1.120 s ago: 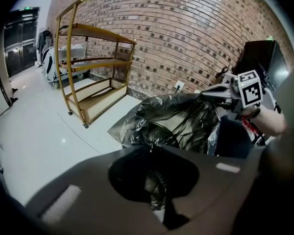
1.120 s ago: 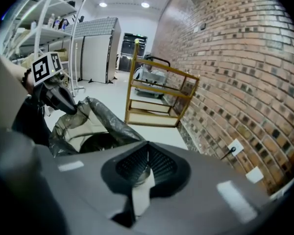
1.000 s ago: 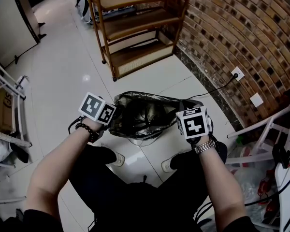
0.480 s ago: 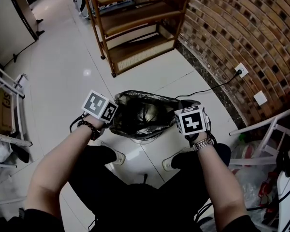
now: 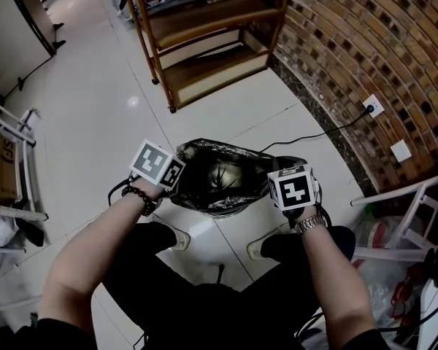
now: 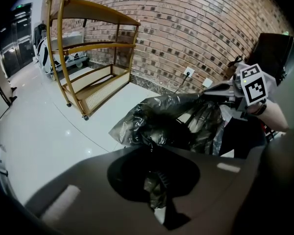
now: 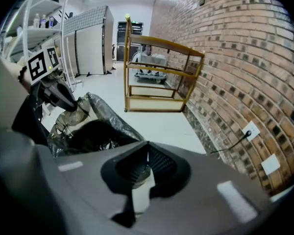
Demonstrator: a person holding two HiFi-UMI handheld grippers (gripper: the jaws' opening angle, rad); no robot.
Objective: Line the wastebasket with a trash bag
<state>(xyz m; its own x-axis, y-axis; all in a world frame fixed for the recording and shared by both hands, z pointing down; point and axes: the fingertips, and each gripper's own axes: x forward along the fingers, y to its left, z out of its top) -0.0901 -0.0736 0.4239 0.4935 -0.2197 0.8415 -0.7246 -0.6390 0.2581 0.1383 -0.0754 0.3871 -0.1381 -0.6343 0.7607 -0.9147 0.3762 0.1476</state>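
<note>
The fingers [image 6: 161,179] of the left gripper [image 6: 154,182] are clenched on a crumpled fold of the black trash bag [image 5: 219,175]. The fingers [image 7: 160,162] of the right gripper [image 7: 139,173] are clenched on a thin grey strip of the same bag.

In the head view, the left gripper holds the left edge of the bag mouth and the right gripper holds the right edge. The mouth is spread open between them.

The bag is draped over the wastebasket [image 5: 217,213]. Only a pale arc of the wastebasket rim shows, under the near edge of the bag.

The wastebasket stands on the white tiled floor [image 5: 95,122], just ahead of the person's shoes [image 5: 177,239].

Beyond the bag, a wooden shelf unit [image 5: 204,35] stands near the brick wall [image 5: 365,42]. A black cable [image 5: 314,133] runs from a wall socket [image 5: 374,106] across the floor toward the bag.
</note>
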